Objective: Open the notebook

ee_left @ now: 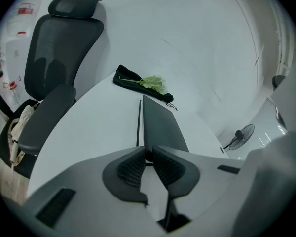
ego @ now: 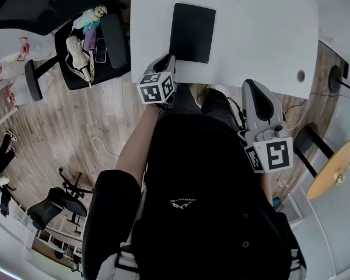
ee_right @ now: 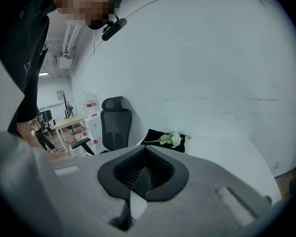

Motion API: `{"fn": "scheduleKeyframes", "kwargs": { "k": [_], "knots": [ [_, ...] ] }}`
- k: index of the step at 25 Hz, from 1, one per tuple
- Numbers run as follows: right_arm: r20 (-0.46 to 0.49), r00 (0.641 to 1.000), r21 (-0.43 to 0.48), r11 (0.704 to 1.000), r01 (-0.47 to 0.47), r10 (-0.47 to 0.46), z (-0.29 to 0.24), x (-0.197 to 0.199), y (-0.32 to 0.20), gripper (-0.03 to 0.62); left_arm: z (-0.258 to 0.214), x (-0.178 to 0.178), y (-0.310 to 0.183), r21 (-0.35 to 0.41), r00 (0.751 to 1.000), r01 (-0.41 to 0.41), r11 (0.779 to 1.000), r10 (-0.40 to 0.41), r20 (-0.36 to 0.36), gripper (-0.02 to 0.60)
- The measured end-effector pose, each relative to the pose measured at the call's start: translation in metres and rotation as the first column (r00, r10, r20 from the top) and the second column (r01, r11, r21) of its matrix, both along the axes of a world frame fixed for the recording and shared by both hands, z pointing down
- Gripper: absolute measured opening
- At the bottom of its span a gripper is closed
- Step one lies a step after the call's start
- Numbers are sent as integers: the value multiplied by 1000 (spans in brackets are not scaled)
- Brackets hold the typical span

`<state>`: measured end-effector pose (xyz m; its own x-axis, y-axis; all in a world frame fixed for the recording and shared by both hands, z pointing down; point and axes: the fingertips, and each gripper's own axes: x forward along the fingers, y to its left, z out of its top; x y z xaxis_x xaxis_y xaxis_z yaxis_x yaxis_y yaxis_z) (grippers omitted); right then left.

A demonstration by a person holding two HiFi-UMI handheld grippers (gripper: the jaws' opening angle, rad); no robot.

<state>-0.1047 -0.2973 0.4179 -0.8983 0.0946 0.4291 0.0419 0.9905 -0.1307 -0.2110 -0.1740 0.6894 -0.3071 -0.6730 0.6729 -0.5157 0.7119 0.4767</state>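
Head view gives me the notebook lying flat and closed on the table, close to the table's near edge, with my left gripper reaching over that edge onto the notebook's near left corner. My right gripper hangs just off the table's near edge, well apart from the notebook. From above I cannot judge either grip. Left gripper view settles the first: the left gripper has its fingers drawn nearly together, pinching the dark near edge of the notebook, which runs away from them across the table. A thin dark line lies beside its left edge; I can't tell what it is. This view also shows a black pouch with a green sprig at the table's far edge, and a chair left of the table. Right gripper view shows the right gripper with fingers pressed together and nothing between them; the notebook is out of its sight.
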Motion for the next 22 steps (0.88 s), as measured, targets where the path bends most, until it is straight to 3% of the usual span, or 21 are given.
{"fn": "scheduleKeyframes", "kwargs": {
  "k": [22],
  "knots": [
    [42,999,-8,999,31,-31,-11,52,-37,2,-51,12,-11,-8,986,96,995,-94,137,22]
  ]
}}
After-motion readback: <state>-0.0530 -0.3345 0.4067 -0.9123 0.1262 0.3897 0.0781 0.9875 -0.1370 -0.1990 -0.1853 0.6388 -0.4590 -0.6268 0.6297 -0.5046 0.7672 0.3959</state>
